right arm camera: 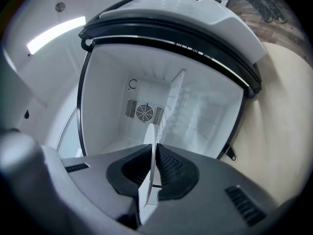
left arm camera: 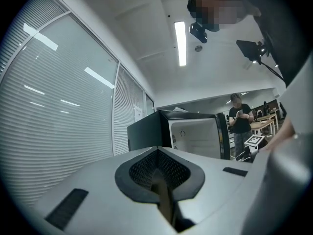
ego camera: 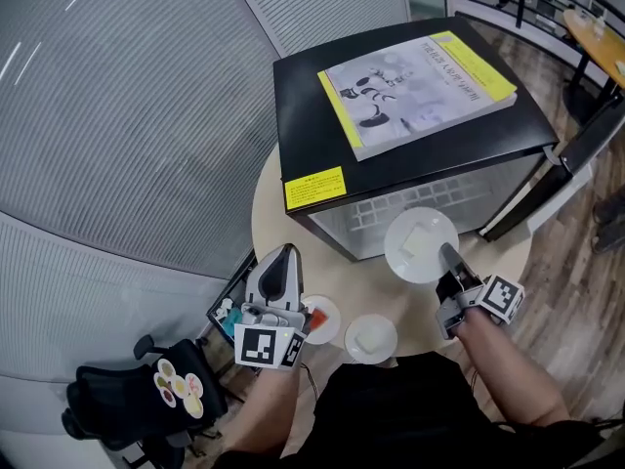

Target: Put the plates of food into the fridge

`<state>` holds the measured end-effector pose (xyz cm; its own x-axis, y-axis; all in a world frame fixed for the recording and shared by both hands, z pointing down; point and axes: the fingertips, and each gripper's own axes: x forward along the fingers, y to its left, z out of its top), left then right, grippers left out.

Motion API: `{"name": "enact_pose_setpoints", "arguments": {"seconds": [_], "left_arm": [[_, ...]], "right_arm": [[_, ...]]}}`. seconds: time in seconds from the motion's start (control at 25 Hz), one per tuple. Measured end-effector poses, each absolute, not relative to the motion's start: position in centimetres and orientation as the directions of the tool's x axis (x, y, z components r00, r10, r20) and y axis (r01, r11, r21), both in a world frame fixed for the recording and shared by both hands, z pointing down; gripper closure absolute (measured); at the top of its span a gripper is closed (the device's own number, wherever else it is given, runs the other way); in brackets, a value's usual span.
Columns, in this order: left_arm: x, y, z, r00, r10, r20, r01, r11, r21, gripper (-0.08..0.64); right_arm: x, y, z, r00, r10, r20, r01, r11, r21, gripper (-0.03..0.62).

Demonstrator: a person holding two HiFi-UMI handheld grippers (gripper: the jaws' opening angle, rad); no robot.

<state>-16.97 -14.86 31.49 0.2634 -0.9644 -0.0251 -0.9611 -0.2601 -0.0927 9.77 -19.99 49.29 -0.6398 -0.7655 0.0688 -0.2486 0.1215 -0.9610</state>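
From above, the black top of the mini fridge (ego camera: 298, 106) hides most of its inside. Only a strip of white grid-patterned shelf (ego camera: 420, 203) shows at the open front. The door (ego camera: 547, 179) is swung out to one side and is seen almost edge-on, running off the picture. The right gripper's own view looks straight into the fridge (right arm camera: 122, 82), a smooth white plastic cavity with a round fan grille (right arm camera: 145, 112) in its back wall. In that view the held plate (right arm camera: 149, 180) is just a thin white edge, so its food cannot be seen. From above, this plate (ego camera: 400, 262) is round, white and glossy and carries a pale square slab of food (ego camera: 422, 243); what kind it is I cannot tell. It hangs just in front of the fridge opening, over the round beige table (ego camera: 269, 213). The right gripper (ego camera: 446, 254) pinches its rim on the side away from the fridge, the ribbed black pads (right arm camera: 168, 168) pressing both faces. Farther out from the fridge front, near the table's edge, sit two smaller plates. One holds something white (ego camera: 371, 338). The other holds something reddish (ego camera: 322, 320) and is partly covered by the left gripper (ego camera: 286, 250). That gripper's jaws are pressed together, and I can make out nothing between them. A yellow-bordered book (ego camera: 415, 91) lies flat on the fridge top, with a yellow sticker (ego camera: 314, 189) on the side wall below it.
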Motion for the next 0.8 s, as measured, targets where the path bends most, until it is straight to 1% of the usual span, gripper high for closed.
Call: {"name": "enact_pose_setpoints", "arguments": {"seconds": [0.08, 0.16, 0.28, 0.6, 0.8], "left_arm": [[-17.4, -14.8, 31.6, 0.241, -0.97, -0.025, -0.967, -0.238, -0.09, 0.558], [-17.8, -14.9, 31.6, 0.228, -0.973, -0.025, -0.97, -0.226, -0.087, 0.558], [-18.3, -15.0, 31.3, 0.226, -0.974, -0.032, -0.971, -0.223, -0.085, 0.558], [-19.3, -16.3, 31.4, 0.274, -0.959, -0.068, -0.96, -0.269, -0.079, 0.558], [-20.0, -16.4, 31.5, 0.307, -0.95, -0.066, -0.95, -0.301, -0.078, 0.558]], "right_arm": [[8.9, -20.5, 49.2, -0.659, -0.747, 0.09, -0.239, 0.093, -0.967, 0.568], [7.9, -21.1, 48.6, -0.671, -0.737, 0.087, -0.227, 0.093, -0.969, 0.568], [7.0, -21.6, 48.4, -0.666, -0.74, 0.1, -0.24, 0.085, -0.967, 0.568], [5.8, -23.1, 50.1, -0.601, -0.781, 0.167, -0.298, 0.025, -0.954, 0.566], [5.4, -23.5, 50.3, -0.549, -0.818, 0.172, -0.289, -0.007, -0.957, 0.566]]}}
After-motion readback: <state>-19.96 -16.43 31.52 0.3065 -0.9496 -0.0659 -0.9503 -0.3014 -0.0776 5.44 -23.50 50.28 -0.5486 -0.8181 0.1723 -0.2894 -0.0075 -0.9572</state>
